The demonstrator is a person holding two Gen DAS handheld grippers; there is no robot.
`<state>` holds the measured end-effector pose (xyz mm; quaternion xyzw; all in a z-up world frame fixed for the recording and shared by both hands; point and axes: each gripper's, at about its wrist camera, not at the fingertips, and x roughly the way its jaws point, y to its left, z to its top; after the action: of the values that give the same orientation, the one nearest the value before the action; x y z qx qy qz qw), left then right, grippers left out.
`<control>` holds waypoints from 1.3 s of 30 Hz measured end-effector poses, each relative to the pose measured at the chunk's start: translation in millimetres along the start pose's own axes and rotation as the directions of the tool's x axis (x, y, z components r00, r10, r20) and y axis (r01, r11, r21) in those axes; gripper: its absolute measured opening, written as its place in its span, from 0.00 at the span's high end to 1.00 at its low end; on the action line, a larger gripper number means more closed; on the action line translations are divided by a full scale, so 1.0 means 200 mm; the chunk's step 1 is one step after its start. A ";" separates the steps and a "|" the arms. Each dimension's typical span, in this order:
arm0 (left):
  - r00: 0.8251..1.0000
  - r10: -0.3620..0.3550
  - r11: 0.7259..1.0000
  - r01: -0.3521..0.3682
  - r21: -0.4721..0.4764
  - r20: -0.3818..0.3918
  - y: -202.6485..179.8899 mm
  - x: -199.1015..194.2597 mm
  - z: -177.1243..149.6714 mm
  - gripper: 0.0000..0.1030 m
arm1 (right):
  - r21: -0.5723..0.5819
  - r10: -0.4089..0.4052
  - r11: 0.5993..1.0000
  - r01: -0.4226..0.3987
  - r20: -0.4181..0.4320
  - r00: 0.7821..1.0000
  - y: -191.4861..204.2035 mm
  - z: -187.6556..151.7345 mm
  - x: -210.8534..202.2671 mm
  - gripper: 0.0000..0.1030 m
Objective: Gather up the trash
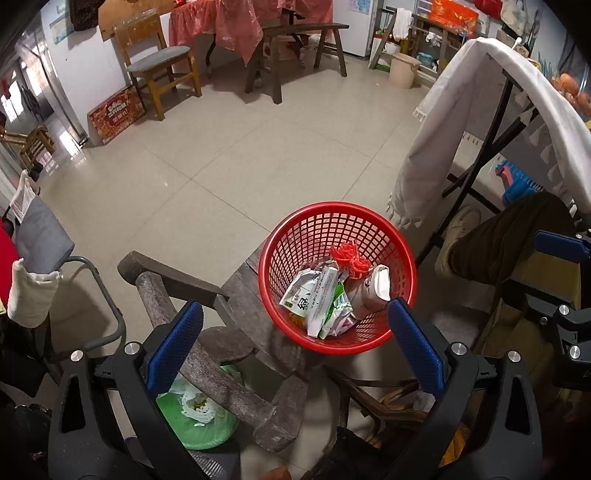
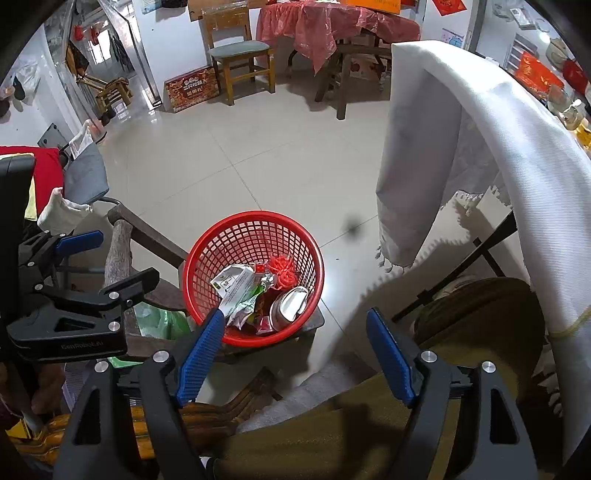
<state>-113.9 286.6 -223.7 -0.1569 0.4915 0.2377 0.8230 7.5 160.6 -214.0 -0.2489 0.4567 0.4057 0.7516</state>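
A red mesh basket [image 1: 295, 236] stands on a dark wooden stool [image 1: 243, 291]. It holds trash: a green-and-white carton [image 1: 321, 295], wrappers, a crushed can [image 1: 373, 291] and a red tassel [image 1: 349, 258]. My left gripper [image 1: 295, 312] is open and empty, held above and just short of the basket. In the right wrist view the basket [image 2: 221, 240] sits ahead to the left, with the can [image 2: 290, 301] inside. My right gripper [image 2: 295, 321] is open and empty, above the basket's near right rim. The left gripper also shows in the right wrist view [image 2: 107, 258].
A table draped in white cloth [image 2: 480, 147] stands to the right, with black folding legs [image 1: 476, 162]. A green bag [image 1: 195, 413] lies under the stool. My trouser leg [image 2: 480, 325] is at lower right. A wooden chair [image 1: 159, 62] and red-covered table [image 1: 236, 22] stand far back across tiled floor.
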 end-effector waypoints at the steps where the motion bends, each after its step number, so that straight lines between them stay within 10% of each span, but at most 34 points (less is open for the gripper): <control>1: 1.000 -0.002 1.000 0.002 -0.001 -0.001 0.00 0.00 0.00 0.07 | -0.002 -0.001 1.000 0.001 0.000 1.000 0.00 0.00 0.00 0.25; 39: 1.000 -0.014 1.000 0.015 0.019 -0.015 -0.03 0.00 0.01 0.07 | -0.006 -0.001 1.000 0.001 -0.001 1.000 0.00 0.00 0.00 0.24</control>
<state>-109.8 282.5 -222.9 -0.1544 0.4987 0.2259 0.8225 7.0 161.3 -214.4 -0.2515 0.4556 0.4066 0.7509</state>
